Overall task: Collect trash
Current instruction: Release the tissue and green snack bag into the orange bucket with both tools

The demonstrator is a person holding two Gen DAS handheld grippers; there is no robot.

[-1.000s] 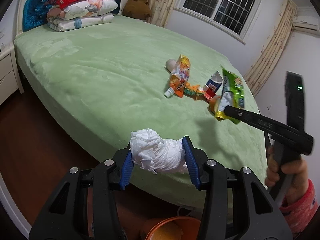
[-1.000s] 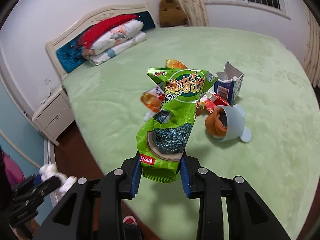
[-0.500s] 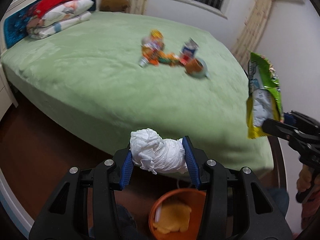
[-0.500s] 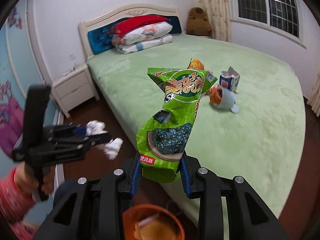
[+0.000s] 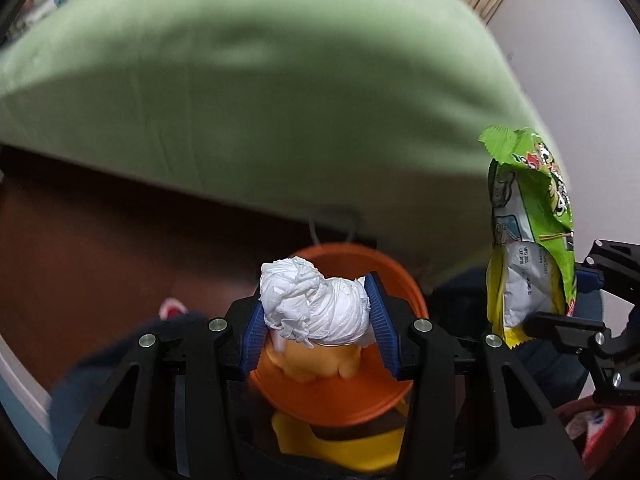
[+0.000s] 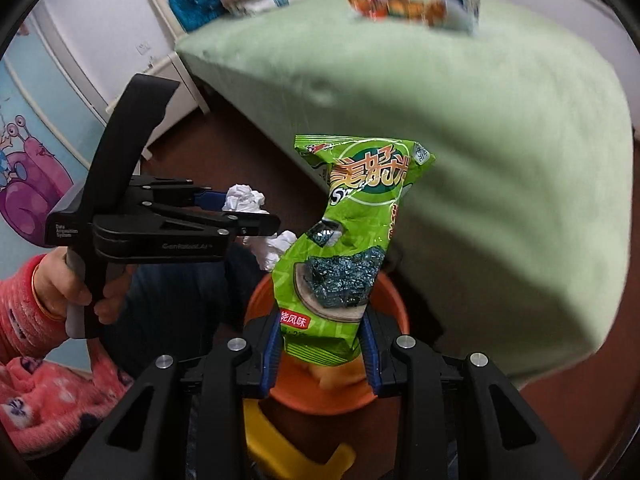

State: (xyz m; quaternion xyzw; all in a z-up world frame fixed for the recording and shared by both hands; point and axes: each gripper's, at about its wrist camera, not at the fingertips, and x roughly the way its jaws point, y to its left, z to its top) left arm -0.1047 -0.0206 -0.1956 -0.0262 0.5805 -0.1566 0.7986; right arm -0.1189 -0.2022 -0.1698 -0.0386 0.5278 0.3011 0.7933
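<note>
Trash rides in both tongs above the orange bin (image 5: 404,280), each piece poised to drop. Left tongs (image 5: 318,320) clamp a crumpled white tissue (image 5: 316,306) directly over the bin's mouth. Right tongs (image 6: 320,346) pinch the bottom edge of a green snack bag (image 6: 352,232), which stands upright beyond them, also over the bin. More wrappers (image 6: 396,2) lie far beyond, on the bed (image 6: 480,140).

Bed (image 5: 280,80): blurred, cut by the top edge.
Litter pile (image 6: 412,4): smeared, items unreadable.
Orange bin (image 6: 394,300): contents mostly hidden behind the green snack bag (image 6: 352,240).
</note>
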